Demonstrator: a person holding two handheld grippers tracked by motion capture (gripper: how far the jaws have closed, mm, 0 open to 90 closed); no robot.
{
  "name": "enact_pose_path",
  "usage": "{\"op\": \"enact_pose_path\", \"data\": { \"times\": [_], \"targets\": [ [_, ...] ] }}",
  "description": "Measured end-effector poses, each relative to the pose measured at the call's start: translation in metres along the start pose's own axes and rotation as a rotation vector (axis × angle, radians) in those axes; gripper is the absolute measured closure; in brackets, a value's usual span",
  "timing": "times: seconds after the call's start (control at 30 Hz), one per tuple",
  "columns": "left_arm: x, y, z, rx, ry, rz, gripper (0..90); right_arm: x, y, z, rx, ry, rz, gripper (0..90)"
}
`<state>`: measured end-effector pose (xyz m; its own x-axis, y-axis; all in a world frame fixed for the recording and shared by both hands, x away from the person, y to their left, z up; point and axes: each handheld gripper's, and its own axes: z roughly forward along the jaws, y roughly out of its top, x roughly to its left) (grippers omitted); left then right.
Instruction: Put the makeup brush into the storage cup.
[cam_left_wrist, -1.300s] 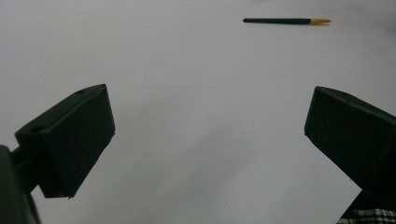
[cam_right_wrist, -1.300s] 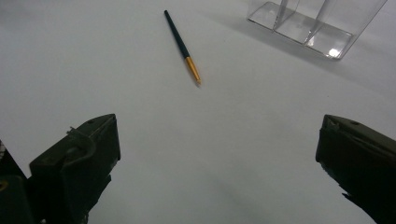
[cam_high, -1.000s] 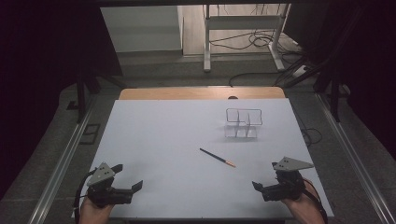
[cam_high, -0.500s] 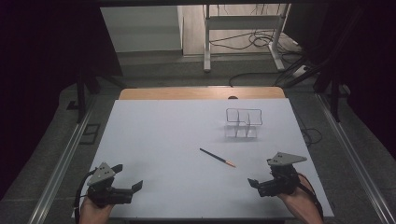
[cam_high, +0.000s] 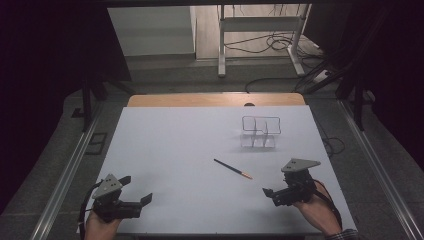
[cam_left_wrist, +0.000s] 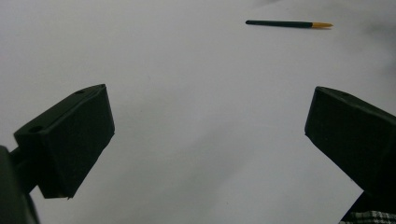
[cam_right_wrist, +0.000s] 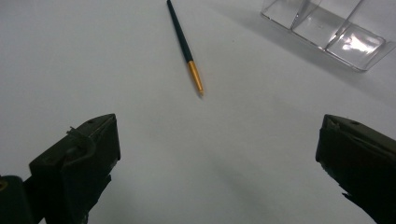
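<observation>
My right gripper hovered with jaws spread near the gold tip of a dark pen lying mid-worktop, a clear acrylic organizer beyond it. My left gripper sat well apart at the near-left edge, its 2 jaws also spread, empty.

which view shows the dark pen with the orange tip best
The right gripper view: the dark slim pen with the orange tip lies close ahead of the open jaws, its tip pointing toward the camera. The left gripper view shows it small and far off. The high view shows it as a thin line before the clear plastic organiser.
</observation>
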<state>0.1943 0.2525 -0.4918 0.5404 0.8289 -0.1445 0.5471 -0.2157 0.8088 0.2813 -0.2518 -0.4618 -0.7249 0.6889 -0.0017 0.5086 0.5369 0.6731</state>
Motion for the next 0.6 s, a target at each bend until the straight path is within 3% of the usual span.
{"op": "enact_pose_path", "data": {
  "times": [0.3,0.6],
  "targets": [
    [0.000,0.000,0.001,0.008,-0.003,0.004,1.7,-0.003,0.010,0.008,0.025,-0.009,0.011,0.3],
    [-0.001,0.000,0.002,0.013,-0.007,0.007,1.8,-0.003,0.019,0.018,0.071,0.000,-0.011,0.0]
  ]
}}
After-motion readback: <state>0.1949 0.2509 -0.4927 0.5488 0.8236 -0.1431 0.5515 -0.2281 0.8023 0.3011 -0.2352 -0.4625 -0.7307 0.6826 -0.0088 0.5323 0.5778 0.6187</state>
